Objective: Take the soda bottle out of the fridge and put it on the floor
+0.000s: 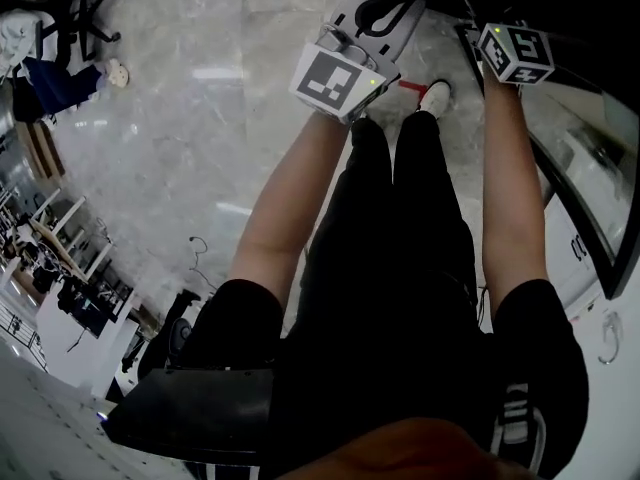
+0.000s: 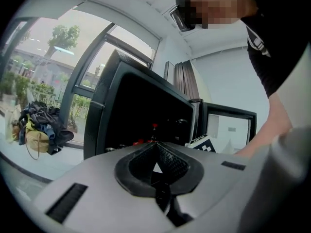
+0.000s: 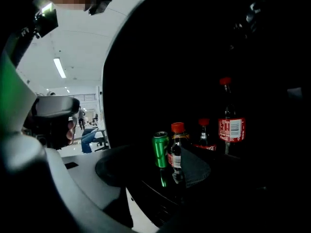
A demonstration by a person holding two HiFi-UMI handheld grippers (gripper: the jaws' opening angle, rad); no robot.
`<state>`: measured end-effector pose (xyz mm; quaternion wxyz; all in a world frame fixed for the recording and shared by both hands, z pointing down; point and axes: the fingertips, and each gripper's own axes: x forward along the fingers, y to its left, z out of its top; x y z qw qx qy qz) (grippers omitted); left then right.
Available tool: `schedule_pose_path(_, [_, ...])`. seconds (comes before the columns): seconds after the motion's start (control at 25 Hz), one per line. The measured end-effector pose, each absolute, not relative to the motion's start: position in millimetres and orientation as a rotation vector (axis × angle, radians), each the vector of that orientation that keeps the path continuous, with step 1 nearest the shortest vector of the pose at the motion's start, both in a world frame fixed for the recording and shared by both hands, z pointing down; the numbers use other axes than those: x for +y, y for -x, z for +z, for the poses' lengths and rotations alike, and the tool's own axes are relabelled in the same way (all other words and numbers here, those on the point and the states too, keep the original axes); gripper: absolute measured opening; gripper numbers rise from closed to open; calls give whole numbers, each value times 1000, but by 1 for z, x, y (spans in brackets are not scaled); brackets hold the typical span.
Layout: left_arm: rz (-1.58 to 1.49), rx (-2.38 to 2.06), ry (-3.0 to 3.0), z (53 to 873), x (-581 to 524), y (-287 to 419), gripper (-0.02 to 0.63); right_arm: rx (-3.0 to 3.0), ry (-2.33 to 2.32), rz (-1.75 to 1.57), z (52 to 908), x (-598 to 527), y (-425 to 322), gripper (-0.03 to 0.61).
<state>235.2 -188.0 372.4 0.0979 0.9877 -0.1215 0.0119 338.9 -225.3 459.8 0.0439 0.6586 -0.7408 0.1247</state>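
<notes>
We stand on a glossy floor (image 1: 180, 148) of pale grey marble tiles that throws back bright patches of light, with a black office chair (image 1: 85, 13) at its far edge and rows of white desks (image 1: 60, 253) off to one side. We see a tall dark-framed window (image 2: 48, 76) giving onto green trees (image 2: 65, 35) in daylight, a heap of clothes and bags (image 2: 41, 127) at its foot and a plain white wall (image 2: 228, 76) nearby. Overhead we have a white ceiling (image 3: 82, 38) with a long strip light (image 3: 59, 67) burning
</notes>
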Motion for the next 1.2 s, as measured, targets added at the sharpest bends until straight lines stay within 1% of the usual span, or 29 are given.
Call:
schedule_pose_path(0.28, [36, -405, -2906, 411, -212, -240, 2, -2198, -2135, 335, 483, -270, -362, 282])
schedule_pose_path(0.48, [-3, -424, -2891, 415, -227, -246, 2, -2140, -2166, 312, 492, -290, -370, 301])
schedule_pose_path(0.8, [2, -439, -2877, 425, -228, -244, 2, -2035, -2229, 350, 518, -297, -377, 301])
schedule_pose_path(1.2, [3, -475, -2865, 431, -232, -239, 2, -2003, -2256, 302, 516, -311, -383, 299])
